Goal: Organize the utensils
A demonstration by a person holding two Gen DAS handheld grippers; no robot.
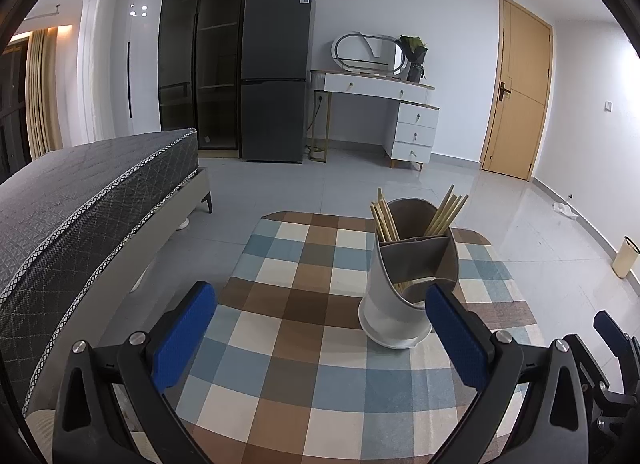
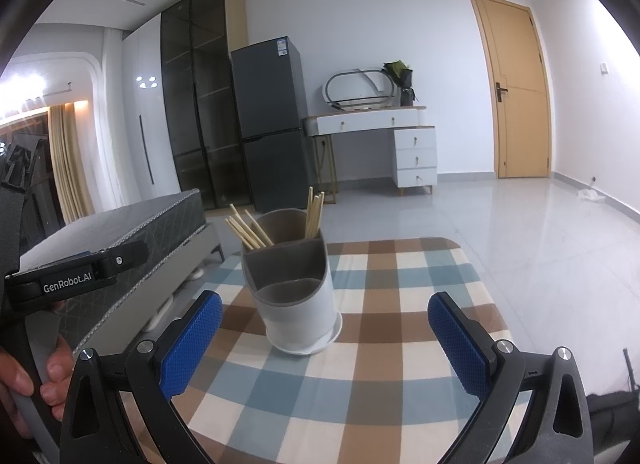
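A white utensil holder [image 1: 390, 304] with grey inner compartments stands upright on the checked tablecloth [image 1: 296, 324]. Wooden chopsticks [image 1: 385, 219] lean in its back left compartment and more chopsticks [image 1: 446, 211] in its back right one. My left gripper [image 1: 320, 340] is open and empty, with the holder just ahead of its right finger. In the right wrist view the same holder [image 2: 298, 308] stands ahead between the fingers, with chopsticks [image 2: 250, 229] fanned out at the back. My right gripper [image 2: 326, 344] is open and holds nothing.
A grey bed [image 1: 80, 199] runs along the table's left side. Behind are a dark fridge [image 1: 276, 75], a white dresser [image 1: 400, 111] and a wooden door [image 1: 516, 91]. A hand [image 2: 24, 380] holds the other gripper's handle at the left. A small bin [image 1: 626, 258] stands on the floor.
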